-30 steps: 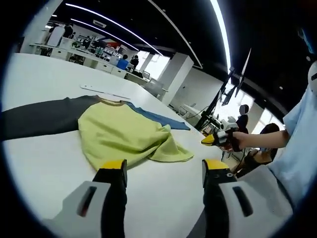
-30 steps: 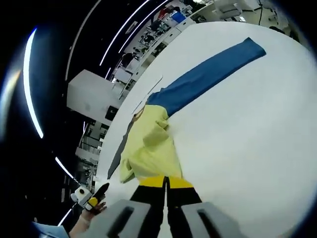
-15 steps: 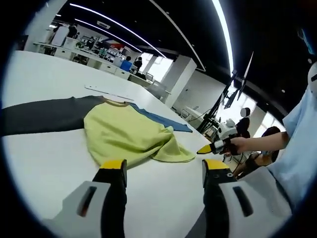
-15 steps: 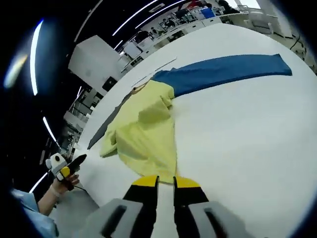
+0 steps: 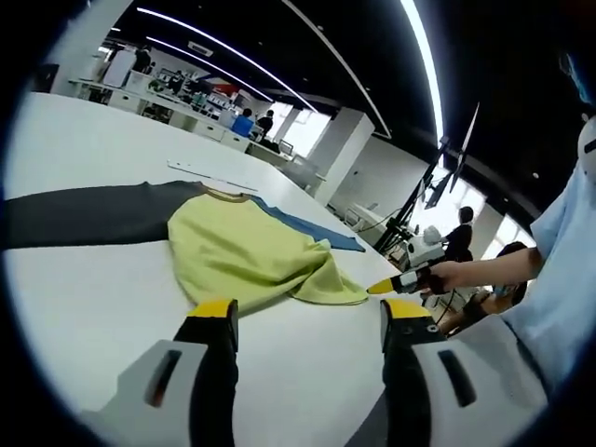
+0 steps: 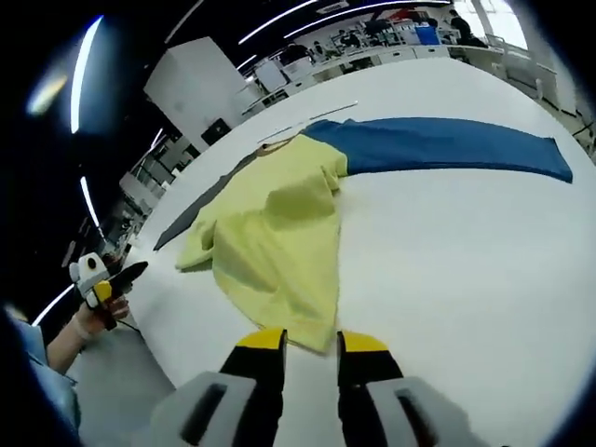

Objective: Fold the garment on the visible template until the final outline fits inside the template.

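White and broad, the round worktop (image 5: pixel 84 307) runs across both views under a dark ceiling with long light strips. In the left gripper view, my left gripper (image 5: pixel 307 312) sits at the bottom centre, its yellow-tipped fingers (image 5: pixel 216 309) spread wide with nothing between them. Above it, mid-frame, lies the long-sleeved garment with a yellow-green body (image 5: pixel 247 256): its dark grey sleeve (image 5: pixel 84 214) stretches to the left edge, and its blue sleeve (image 5: pixel 307 226) trails toward the right. Near the right edge, my right gripper (image 5: pixel 389 286) comes in, held in my hand.

In the right gripper view, that right gripper (image 6: pixel 309 343) is at the bottom centre, fingers parted a little and empty, just short of the garment's rumpled near edge (image 6: pixel 312 331). The blue sleeve runs to the upper right. I cannot make out the template under the cloth.

My judgement: pinch the near hem squarely, catching every layer, lift low, and carry it over smoothly so no bunching spreads the outline.
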